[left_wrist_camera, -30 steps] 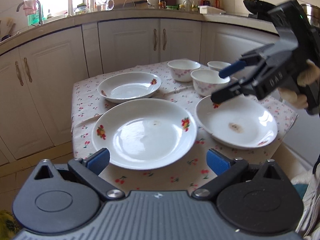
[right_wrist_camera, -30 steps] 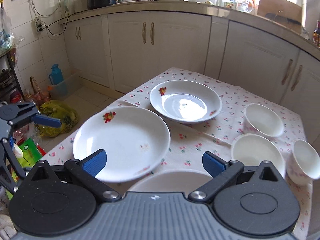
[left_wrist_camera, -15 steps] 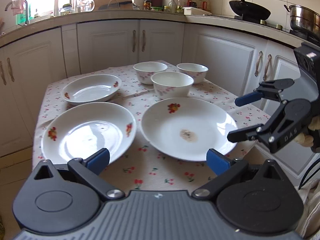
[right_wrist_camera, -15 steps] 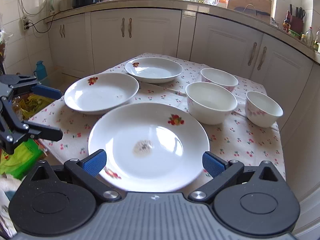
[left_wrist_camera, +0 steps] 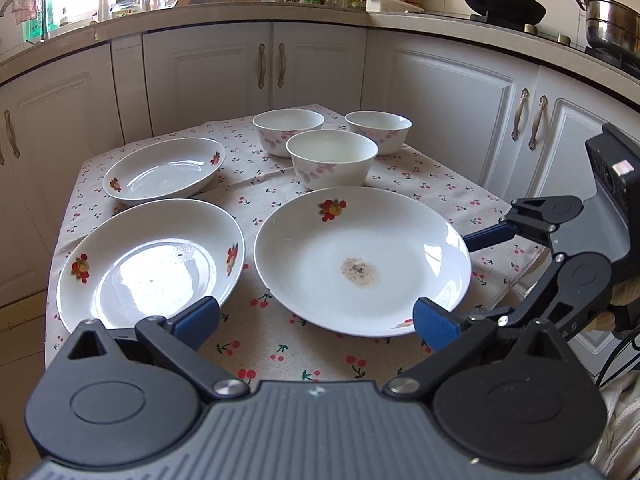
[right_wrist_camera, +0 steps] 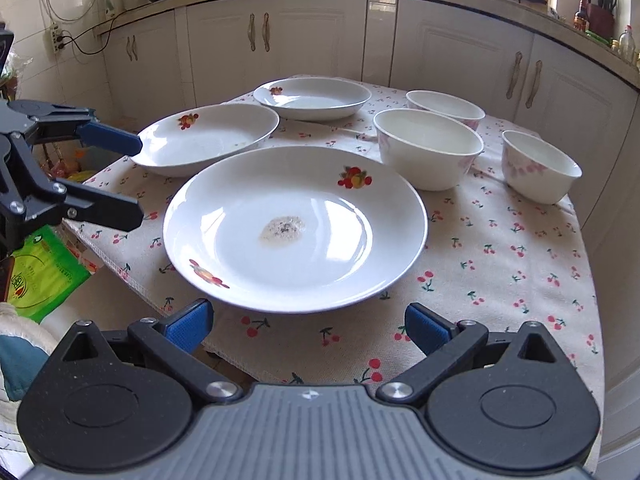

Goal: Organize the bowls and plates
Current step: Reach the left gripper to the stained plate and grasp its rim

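Three white plates with fruit prints lie on the cherry-print tablecloth (left_wrist_camera: 280, 344). The stained plate (left_wrist_camera: 362, 260) is nearest; it also shows in the right wrist view (right_wrist_camera: 296, 228). A second plate (left_wrist_camera: 150, 262) lies left of it and a deeper one (left_wrist_camera: 164, 170) lies behind. Three white bowls (left_wrist_camera: 332, 156) stand at the back. My left gripper (left_wrist_camera: 316, 316) is open and empty, near the front rims of the two near plates. My right gripper (right_wrist_camera: 306, 322) is open and empty, just in front of the stained plate. Each gripper shows in the other's view: the right (left_wrist_camera: 472, 276), the left (right_wrist_camera: 136, 180).
White kitchen cabinets (left_wrist_camera: 224, 76) wrap round behind the table. The counter holds bottles, a wok (left_wrist_camera: 502, 6) and a steel pot (left_wrist_camera: 612, 28). A green bag (right_wrist_camera: 44, 272) lies on the floor left of the table. The table's front edge (right_wrist_camera: 132, 280) is close.
Both grippers have swung round and closed in on the stained plate, which now fills the middle of both views. Both stay open and empty. The dishes have not moved.
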The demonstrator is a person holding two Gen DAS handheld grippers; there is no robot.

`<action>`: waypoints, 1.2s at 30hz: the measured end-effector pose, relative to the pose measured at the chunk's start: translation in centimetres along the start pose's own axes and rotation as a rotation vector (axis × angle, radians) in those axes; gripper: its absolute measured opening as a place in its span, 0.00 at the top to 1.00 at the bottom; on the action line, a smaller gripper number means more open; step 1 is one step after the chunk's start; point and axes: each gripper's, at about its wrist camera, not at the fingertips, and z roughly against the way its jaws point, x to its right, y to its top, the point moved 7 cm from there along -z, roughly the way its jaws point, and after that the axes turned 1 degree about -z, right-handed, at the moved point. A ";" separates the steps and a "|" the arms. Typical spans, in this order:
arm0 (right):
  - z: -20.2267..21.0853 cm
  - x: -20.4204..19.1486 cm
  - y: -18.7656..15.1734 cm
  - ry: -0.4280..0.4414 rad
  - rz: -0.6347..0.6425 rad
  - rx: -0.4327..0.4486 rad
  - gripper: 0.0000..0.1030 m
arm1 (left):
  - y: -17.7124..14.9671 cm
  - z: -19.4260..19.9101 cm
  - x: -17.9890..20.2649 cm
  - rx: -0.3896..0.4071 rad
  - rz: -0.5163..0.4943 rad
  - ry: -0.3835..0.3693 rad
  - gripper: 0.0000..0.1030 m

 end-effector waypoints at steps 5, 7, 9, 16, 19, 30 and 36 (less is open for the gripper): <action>-0.7 -0.2 0.0 0.004 0.017 -0.002 0.00 | 0.4 -0.7 -0.3 -0.017 0.014 -0.003 0.01; -1.0 -0.2 0.1 0.003 0.024 -0.001 0.00 | 0.6 -1.0 -0.5 -0.030 0.018 -0.009 0.01; -1.2 -0.1 0.1 0.002 0.030 -0.002 0.00 | 1.0 -1.4 -0.6 -0.032 0.013 -0.012 0.01; -1.8 0.2 0.3 0.024 0.018 0.006 0.00 | 2.4 -2.9 -0.3 -0.059 -0.042 -0.037 0.01; -1.8 0.2 0.3 0.029 0.022 0.015 0.00 | 2.8 -3.7 -0.1 -0.077 -0.061 -0.057 0.01; -1.5 0.3 -0.2 0.036 0.030 0.071 0.00 | 5.3 -6.8 -0.1 -0.102 -0.135 -0.101 0.01; -1.5 -0.1 0.1 0.014 0.056 0.078 0.00 | 5.9 -8.9 -0.2 -0.152 -0.183 -0.135 0.01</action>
